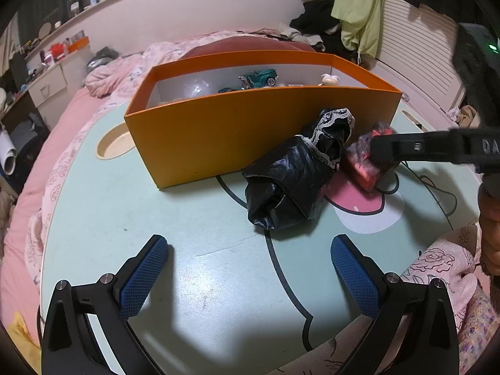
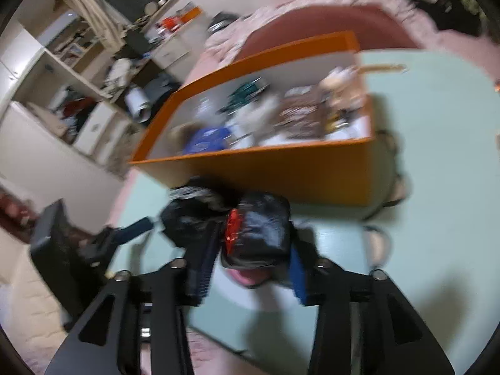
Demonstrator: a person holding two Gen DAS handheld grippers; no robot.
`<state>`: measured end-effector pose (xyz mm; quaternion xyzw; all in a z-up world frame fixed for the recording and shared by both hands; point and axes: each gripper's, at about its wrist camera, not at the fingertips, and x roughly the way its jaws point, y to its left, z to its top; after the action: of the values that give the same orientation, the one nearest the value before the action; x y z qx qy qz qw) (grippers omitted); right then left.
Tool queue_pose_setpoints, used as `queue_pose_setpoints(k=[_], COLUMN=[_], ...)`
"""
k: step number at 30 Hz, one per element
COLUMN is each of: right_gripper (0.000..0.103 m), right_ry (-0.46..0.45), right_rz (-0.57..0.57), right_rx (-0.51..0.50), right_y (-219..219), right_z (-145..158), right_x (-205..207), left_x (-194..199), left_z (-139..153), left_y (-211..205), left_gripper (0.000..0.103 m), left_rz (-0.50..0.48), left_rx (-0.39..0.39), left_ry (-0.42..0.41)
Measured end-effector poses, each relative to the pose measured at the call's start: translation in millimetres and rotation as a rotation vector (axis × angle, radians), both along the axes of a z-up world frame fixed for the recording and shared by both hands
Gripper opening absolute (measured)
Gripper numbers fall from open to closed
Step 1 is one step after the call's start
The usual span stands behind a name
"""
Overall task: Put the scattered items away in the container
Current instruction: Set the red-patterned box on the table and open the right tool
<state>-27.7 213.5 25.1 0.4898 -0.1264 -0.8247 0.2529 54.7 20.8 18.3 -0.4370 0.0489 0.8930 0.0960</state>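
Black-and-red packet [image 2: 254, 231] is gripped by the right tongs [image 2: 250, 250], beside the black bag [image 1: 290, 178], before the orange box [image 1: 218, 134] on the table [image 1: 156, 218]. Left tongs [image 1: 250, 272] are held open, empty.

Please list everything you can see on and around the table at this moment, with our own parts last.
box: 1, orange, on the table, far side
toy car: 1, teal, inside the box
black bundle: 1, black with lace trim, on the table in front of the box
red-and-black packet: 1, between the right tongs' pads
table: 1, pale green, on the bed
bedding: pink, behind the table
left tongs: open, empty, above the table
right tongs: shut on the packet
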Motion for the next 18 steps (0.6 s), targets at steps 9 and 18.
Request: queue_pose_setpoints(k=[9,18], right_gripper=[0.066,0.103], right_ry=[0.165,0.217], right_rz=[-0.056,-0.092], right_rx=[0.308,0.407], right_y=[8,7], right_z=[2,-17], right_x=[49,50], left_x=[0,2], left_z=[0,2], left_y=[-1,-4], left_gripper=[0.103,0.103], left_rz=[0.000,0.004], left_rx=[-0.001,-0.002], left_ry=[0.001,0.002])
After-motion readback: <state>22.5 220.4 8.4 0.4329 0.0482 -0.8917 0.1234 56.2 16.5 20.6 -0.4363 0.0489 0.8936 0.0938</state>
